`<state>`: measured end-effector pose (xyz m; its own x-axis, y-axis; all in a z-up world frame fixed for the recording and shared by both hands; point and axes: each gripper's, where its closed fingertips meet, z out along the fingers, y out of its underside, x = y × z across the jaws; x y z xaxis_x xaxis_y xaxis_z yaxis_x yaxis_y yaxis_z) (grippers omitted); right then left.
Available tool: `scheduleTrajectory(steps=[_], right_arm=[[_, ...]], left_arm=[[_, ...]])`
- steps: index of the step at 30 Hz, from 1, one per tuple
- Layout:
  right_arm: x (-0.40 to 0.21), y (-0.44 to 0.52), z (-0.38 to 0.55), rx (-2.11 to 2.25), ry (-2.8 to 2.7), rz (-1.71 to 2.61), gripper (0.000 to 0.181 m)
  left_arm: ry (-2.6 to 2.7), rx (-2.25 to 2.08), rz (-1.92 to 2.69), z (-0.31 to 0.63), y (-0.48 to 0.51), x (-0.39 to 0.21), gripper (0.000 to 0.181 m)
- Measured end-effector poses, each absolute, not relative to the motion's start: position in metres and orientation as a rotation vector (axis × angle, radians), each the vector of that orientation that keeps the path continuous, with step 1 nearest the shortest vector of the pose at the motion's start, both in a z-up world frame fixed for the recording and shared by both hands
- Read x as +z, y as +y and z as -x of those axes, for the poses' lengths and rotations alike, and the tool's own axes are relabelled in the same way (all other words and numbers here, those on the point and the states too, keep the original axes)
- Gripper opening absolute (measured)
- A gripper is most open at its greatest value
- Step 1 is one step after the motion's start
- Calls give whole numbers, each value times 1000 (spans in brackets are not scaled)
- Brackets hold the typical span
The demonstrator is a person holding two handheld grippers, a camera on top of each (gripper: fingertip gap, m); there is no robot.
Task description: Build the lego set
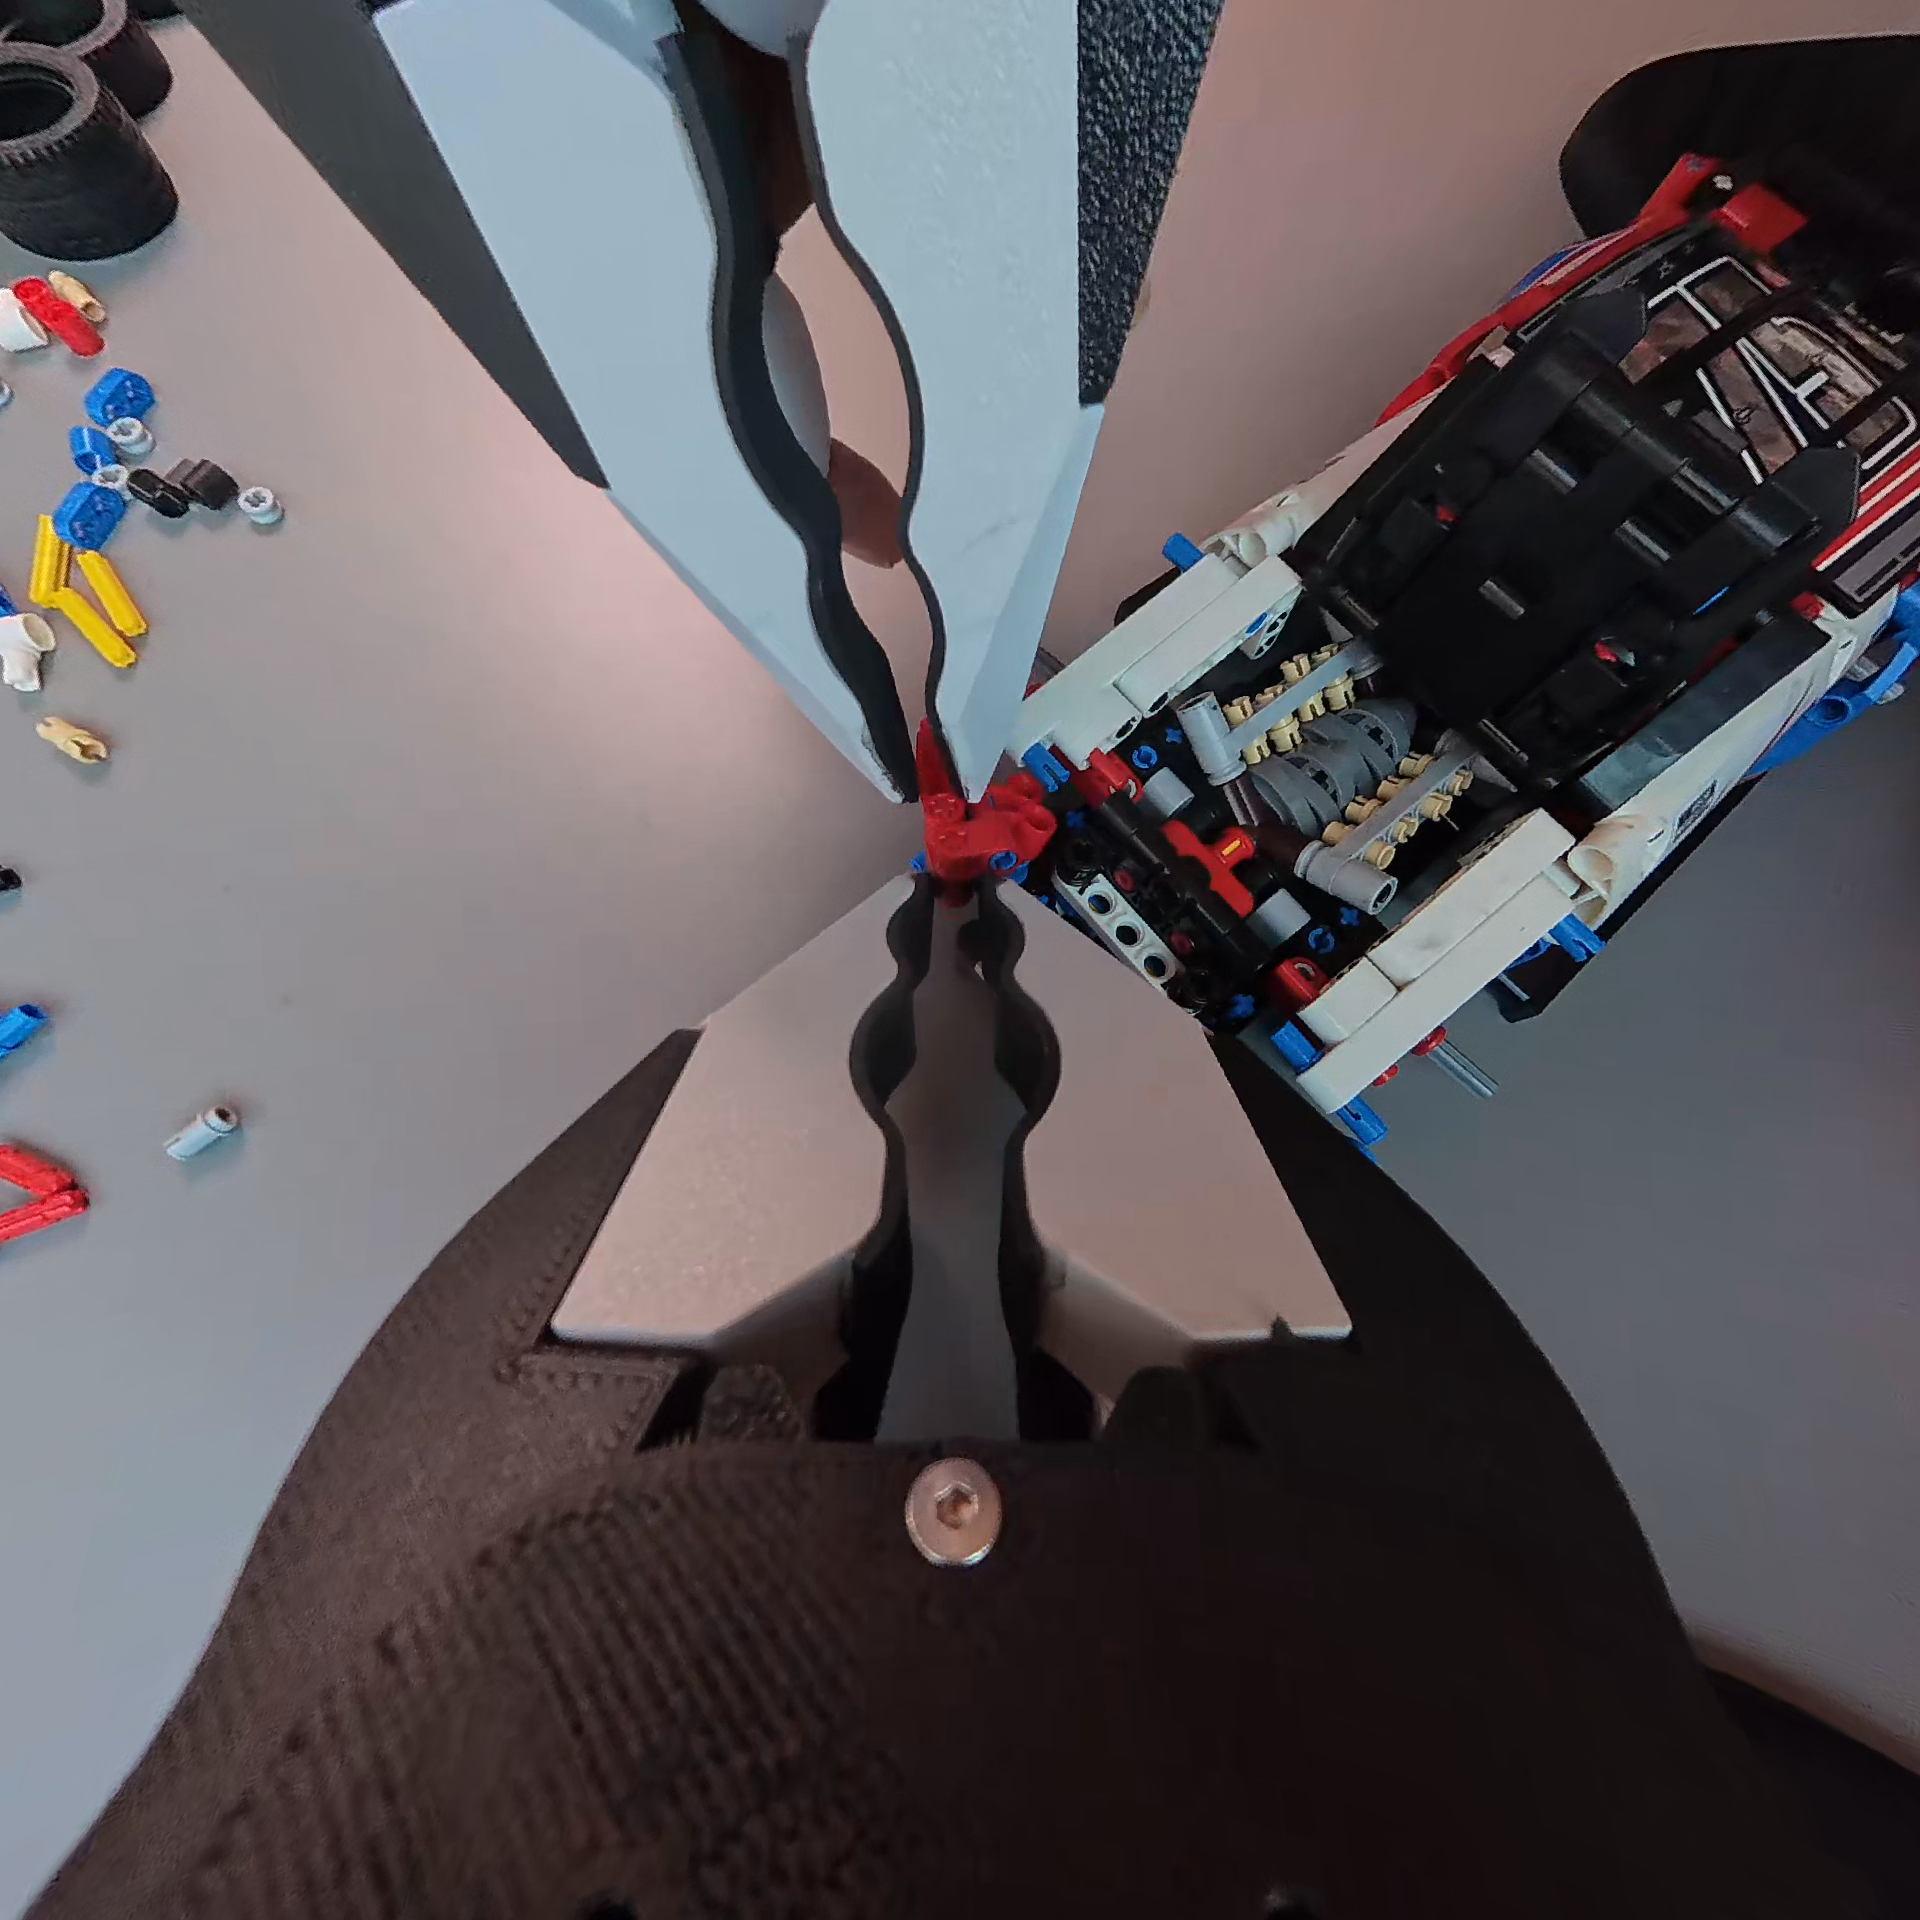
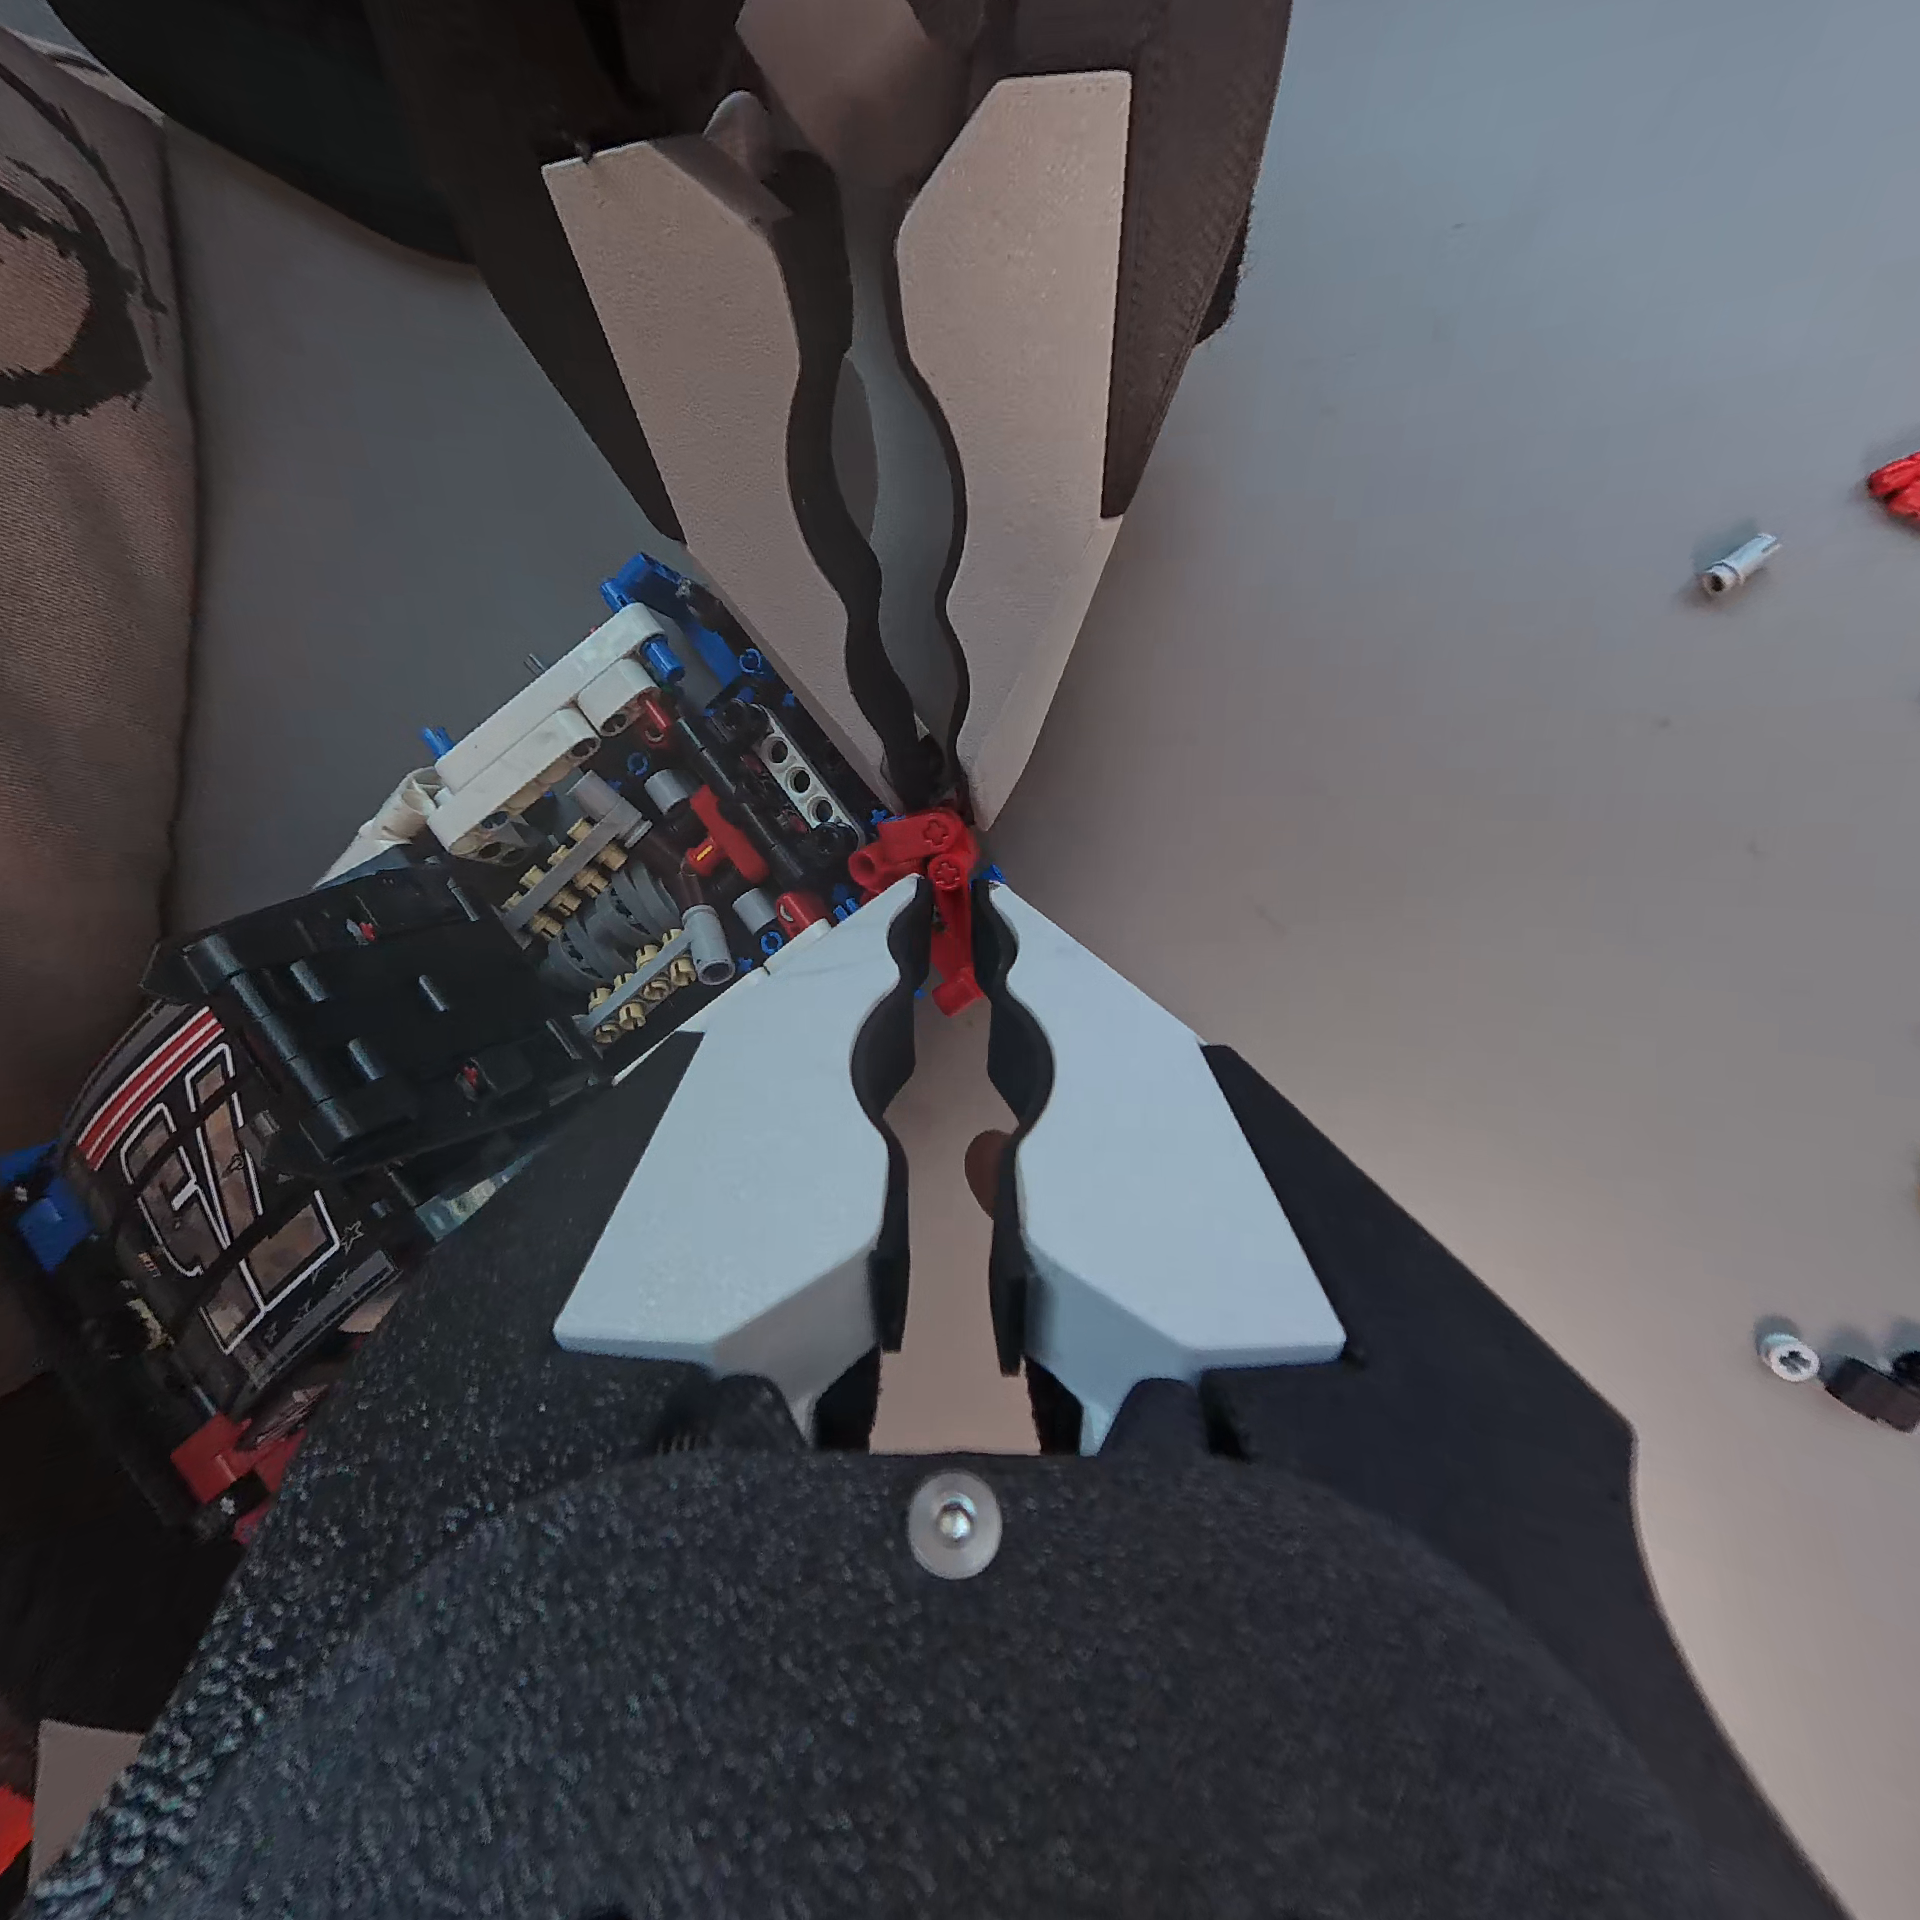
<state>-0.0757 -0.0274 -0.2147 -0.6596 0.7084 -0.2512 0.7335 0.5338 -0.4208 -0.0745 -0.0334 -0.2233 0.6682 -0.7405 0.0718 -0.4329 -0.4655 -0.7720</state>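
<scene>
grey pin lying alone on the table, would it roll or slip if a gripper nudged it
The grey pin looks round and tube-like, so it would probably roll sideways on the smooth table. It seems tiny and light, likely skidding rather than resisting. Its small size may make the wide fingertips fumble it.

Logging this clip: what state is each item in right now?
Left hand-held gripper: shut on red piece.
Right hand-held gripper: shut on red piece.
Red piece: pinched from both sides at car's end.
Car: partly built, engine exposed.
Loose parts: scattered on table.
Tyres: unmounted.
</scene>
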Motion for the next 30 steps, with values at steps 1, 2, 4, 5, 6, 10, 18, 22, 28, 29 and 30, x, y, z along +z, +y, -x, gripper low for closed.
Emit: scheduleTrajectory(steps=[1, 2, 4, 5, 6, 10, 18, 22, 28, 29, 30], right_arm=[[-215, -28, 76, -781, 2698, -1277, 4], [-215, -28, 76, -784, 2684, -1284, 4], [-215, -28, 76, -790, 2624, -1328, 3], [-214, -28, 77, -793, 2602, -1343, 3], [-214, -29, 78, -794, 2600, -1344, 3], [-213, -30, 80, -763, 2614, -1346, 0], [-215, -29, 81, -709, 2646, -1331, 0], [-215, -28, 80, -724, 2657, -1333, 0], [-197, -32, 79, -806, 2741, -1294, 5], [-194, -36, 75, -821, 2778, -1237, 3], [-193, -41, 72, -832, 2805, -1201, 1]], left_arm=[[899, -520, 2130, 75, -34, -223, 7], [892, -521, 2137, 75, -34, -223, 7], [880, -532, 2154, 77, -35, -223, 9], [880, -548, 2158, 77, -37, -222, 13], [871, -562, 2162, 79, -38, -221, 19], [824, -631, 2134, 78, -39, -213, 22], [853, -583, 2145, 76, -38, -220, 13], [876, -548, 2137, 76, -37, -219, 12], [906, -464, 2154, 77, -37, -220, 12], [906, -462, 2155, 77, -37, -220, 12], [905, -461, 2154, 77, -37, -220, 12]])
